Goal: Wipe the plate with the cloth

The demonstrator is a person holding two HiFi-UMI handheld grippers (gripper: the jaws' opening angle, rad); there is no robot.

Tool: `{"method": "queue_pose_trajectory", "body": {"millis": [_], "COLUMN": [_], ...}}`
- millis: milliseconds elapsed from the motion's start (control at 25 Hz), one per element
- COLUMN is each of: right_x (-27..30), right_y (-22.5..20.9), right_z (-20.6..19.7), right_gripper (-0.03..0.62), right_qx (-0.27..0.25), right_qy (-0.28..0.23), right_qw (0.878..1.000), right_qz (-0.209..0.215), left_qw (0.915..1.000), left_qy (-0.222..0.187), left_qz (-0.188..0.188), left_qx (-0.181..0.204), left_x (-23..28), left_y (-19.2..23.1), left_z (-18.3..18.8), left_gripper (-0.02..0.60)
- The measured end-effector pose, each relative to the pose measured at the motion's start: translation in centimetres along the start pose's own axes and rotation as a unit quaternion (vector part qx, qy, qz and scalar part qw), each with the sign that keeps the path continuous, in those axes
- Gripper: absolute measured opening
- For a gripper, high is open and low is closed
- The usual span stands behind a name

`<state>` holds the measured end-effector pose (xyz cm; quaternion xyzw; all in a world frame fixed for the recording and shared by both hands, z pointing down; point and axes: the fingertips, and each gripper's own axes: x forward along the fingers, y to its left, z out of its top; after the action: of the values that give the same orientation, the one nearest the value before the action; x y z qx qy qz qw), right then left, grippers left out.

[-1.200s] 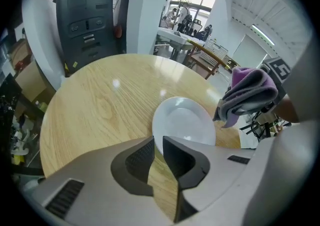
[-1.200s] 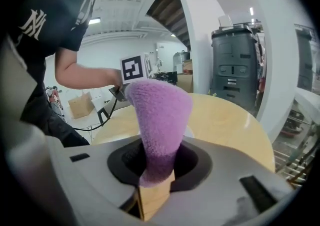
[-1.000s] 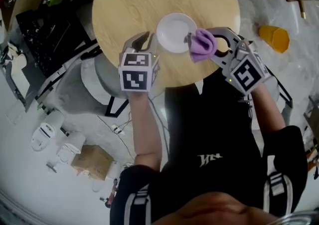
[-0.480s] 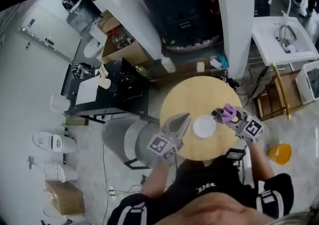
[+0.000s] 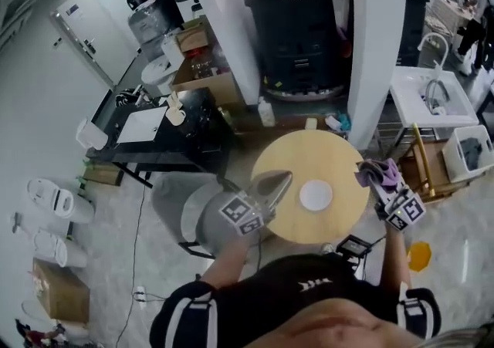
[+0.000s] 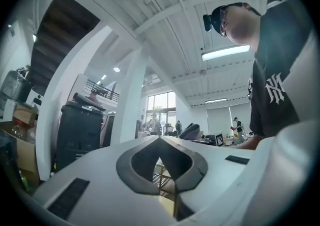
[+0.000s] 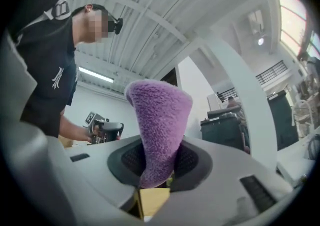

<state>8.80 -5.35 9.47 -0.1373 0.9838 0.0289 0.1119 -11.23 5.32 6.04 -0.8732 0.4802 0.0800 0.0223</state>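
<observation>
Round table point(image 5: 287, 160) bears plate point(image 5: 316, 195); right claw point(image 7: 158, 171) grips cloth point(image 7: 159, 117).

- Left gripper point(image 5: 282, 177) sat at centre of the head view, carried on the bare left forearm point(image 5: 230, 260), which ran up from the lower middle. The left marker cube point(image 5: 241, 214) faced the camera.
- Left gripper view: jaws closed tip to tip, nothing between them.
- Right gripper point(image 5: 372, 178) sat right of centre, on the right forearm point(image 5: 392, 250) rising from the lower right. The right marker cube point(image 5: 404, 211) was turned toward the camera.
- Right gripper view: jaws clamped on the purple cloth point(image 7: 159, 120), which stood up out of them.
- The grippers were well apart. The left angled to the upper right, the right to the upper left.
</observation>
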Motion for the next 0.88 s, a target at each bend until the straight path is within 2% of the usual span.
{"method": "queue_pose_trajectory", "body": {"millis": [160, 360, 520, 680, 880], "right_x": [-3.6, -6.1, -8.5, -8.8, -8.3], "right_y": [2.7, 7.4, 11.5, 15.2, 21.2], "right_z": [2.0, 2.4, 4.1, 2.8, 1.9], "right_gripper": [0.097, 0.097, 0.098, 0.098, 0.097], "right_qx": [0.002, -0.062, -0.050, -0.026, 0.007], "right_qy": [-0.037, 0.037, 0.039, 0.051, 0.065], "right_qw": [0.998, 0.993, 0.991, 0.994, 0.998], "right_qz": [-0.059, -0.097, -0.120, -0.096, -0.018], "left_qw": [1.0000, 0.9999, 0.9991, 0.9988, 0.9987], "left_qy": [0.003, 0.010, 0.027, 0.036, 0.040], "left_qz": [0.005, 0.014, 0.027, 0.021, -0.016], "left_qx": [0.007, -0.002, -0.017, -0.024, -0.026], "left_x": [-6.3, -14.3, -17.9, -18.3, -18.2], "left_y": [-1.0, -2.2, -3.2, -4.4, -9.2], "left_z": [0.5, -0.7, -2.6, -5.3, -5.1], "left_gripper": [0.012, 0.012, 0.012, 0.012, 0.014]}}
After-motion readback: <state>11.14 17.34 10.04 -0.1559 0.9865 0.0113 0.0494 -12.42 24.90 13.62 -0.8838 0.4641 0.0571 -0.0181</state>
